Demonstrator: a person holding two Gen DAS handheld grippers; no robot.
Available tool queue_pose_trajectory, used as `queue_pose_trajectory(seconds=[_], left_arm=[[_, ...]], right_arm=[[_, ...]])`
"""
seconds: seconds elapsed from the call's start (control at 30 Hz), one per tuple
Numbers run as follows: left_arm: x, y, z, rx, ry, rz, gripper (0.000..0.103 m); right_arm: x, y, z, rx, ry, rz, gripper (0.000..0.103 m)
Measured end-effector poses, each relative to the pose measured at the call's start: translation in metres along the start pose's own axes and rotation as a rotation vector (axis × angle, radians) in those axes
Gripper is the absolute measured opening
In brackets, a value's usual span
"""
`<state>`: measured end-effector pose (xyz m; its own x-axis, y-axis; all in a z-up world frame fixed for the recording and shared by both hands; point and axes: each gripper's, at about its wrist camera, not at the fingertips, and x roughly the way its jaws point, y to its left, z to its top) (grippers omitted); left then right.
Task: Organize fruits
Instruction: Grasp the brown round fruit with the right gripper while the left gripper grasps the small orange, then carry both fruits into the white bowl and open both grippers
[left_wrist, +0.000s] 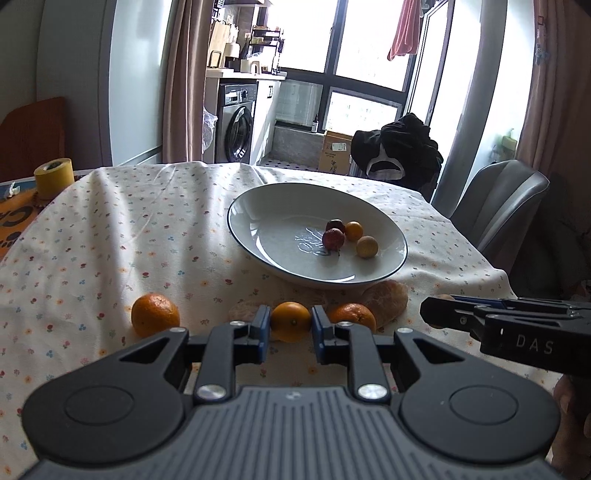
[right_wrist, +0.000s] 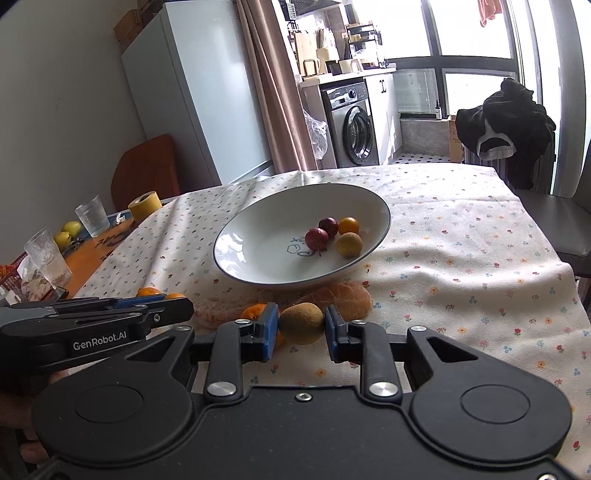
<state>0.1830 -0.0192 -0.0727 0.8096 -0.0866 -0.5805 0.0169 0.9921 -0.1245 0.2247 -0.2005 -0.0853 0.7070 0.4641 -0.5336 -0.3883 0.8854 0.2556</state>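
Lifting both fruits straight up before carrying them toward the bowl (left_wrist: 384, 275) looks like the sound way to finish this step, since its near rim rises just beyond them in the middle of both views. That wide white bowl sits on the flowered tabletop (left_wrist: 110, 229) and already holds four small fruits, two dark red, one orange, one tan, gathered right of its centre.

At the lower centre of the left wrist view, the left hand-held gripper (left_wrist: 290, 325) has its blue pads against either side of an orange (left_wrist: 291, 318), apparently clamped on it. At the lower centre of the right wrist view, the right hand-held gripper (right_wrist: 301, 326) brackets a tan round fruit (right_wrist: 302, 322); its left pad touches, while the right shows a sliver of gap, so a firmer squeeze seems wise before lifting.

Two more oranges lie either side of the held one, one (left_wrist: 155, 314) to the left, one (left_wrist: 351, 314) to the right. A crumpled orange net bag (right_wrist: 340, 295) lies against the bowl's near edge, directly on the path, and could snag. The two tools are close together, so they could bump each other.
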Motion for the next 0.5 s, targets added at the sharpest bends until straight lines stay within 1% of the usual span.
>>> queue_pose_trajectory(seconds=[0.27, 0.37, 0.5], left_arm=[[-0.009, -0.002, 0.015, 0.012, -0.039, 0.008, 0.022], [-0.011, -0.004, 0.02, 0.021, -0.045, 0.005, 0.022], [-0.01, -0.006, 0.025, 0.025, -0.051, -0.002, 0.022]], right_arm=[[-0.008, 0.004, 0.013, -0.012, -0.038, -0.012, 0.025], [-0.008, 0.003, 0.019, 0.0, -0.039, -0.003, 0.025], [-0.008, 0.006, 0.026, -0.019, -0.046, -0.011, 0.025]])
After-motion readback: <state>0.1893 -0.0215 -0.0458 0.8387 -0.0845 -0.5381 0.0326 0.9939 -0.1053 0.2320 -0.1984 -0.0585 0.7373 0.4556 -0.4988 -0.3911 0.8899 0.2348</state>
